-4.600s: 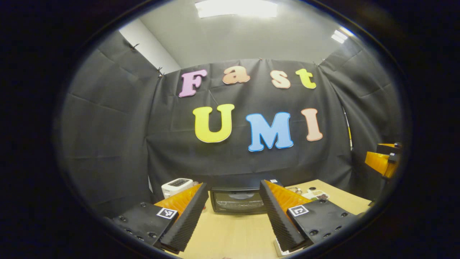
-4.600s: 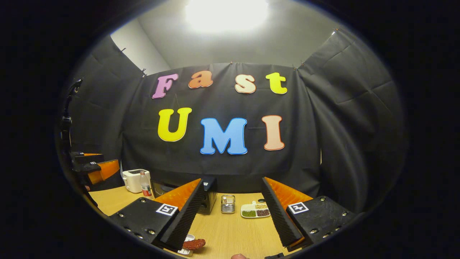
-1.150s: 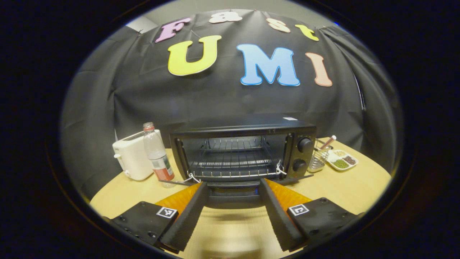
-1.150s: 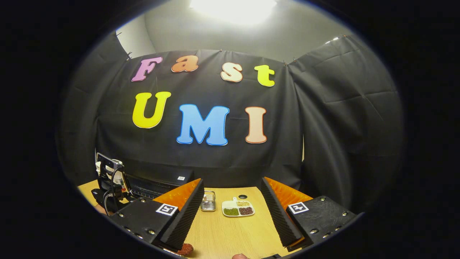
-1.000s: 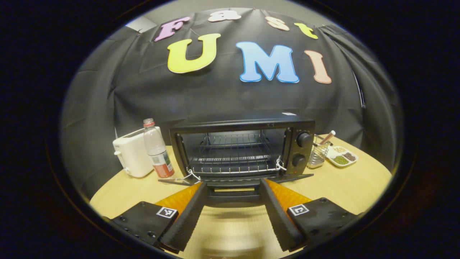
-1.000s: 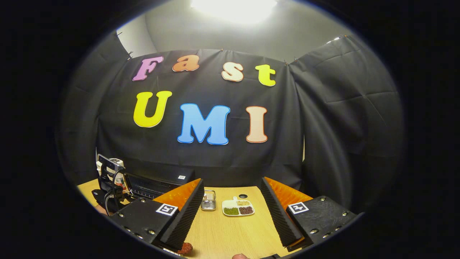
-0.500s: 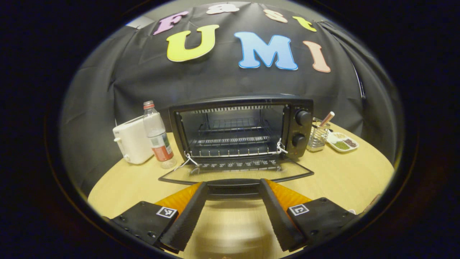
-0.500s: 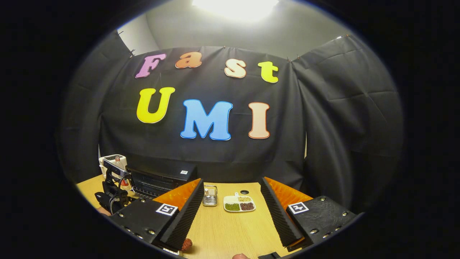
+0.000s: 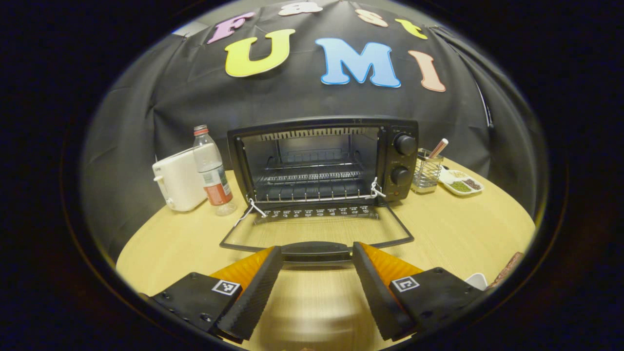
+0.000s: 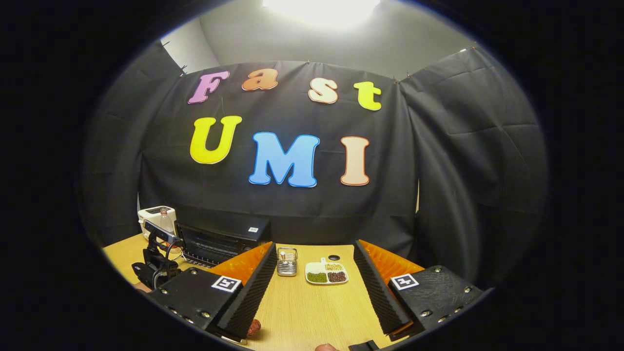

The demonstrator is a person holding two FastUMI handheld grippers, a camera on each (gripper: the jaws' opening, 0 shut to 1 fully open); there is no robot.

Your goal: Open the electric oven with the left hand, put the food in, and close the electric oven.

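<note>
Black oven (image 9: 322, 161) open | bottle (image 9: 211, 171), toaster (image 9: 179, 179) left | wire basket (image 9: 426, 170) right

Bottle (image 9: 211, 171) left of oven (image 9: 321, 158), wire holder (image 9: 427, 171) right, all on table (image 9: 453, 229)

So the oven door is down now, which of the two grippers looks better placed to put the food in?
The right gripper, probably. It is open and empty, with the reddish food on the table just beside its fingers. The left gripper is open at the oven door's handle, farther from the food.
</note>
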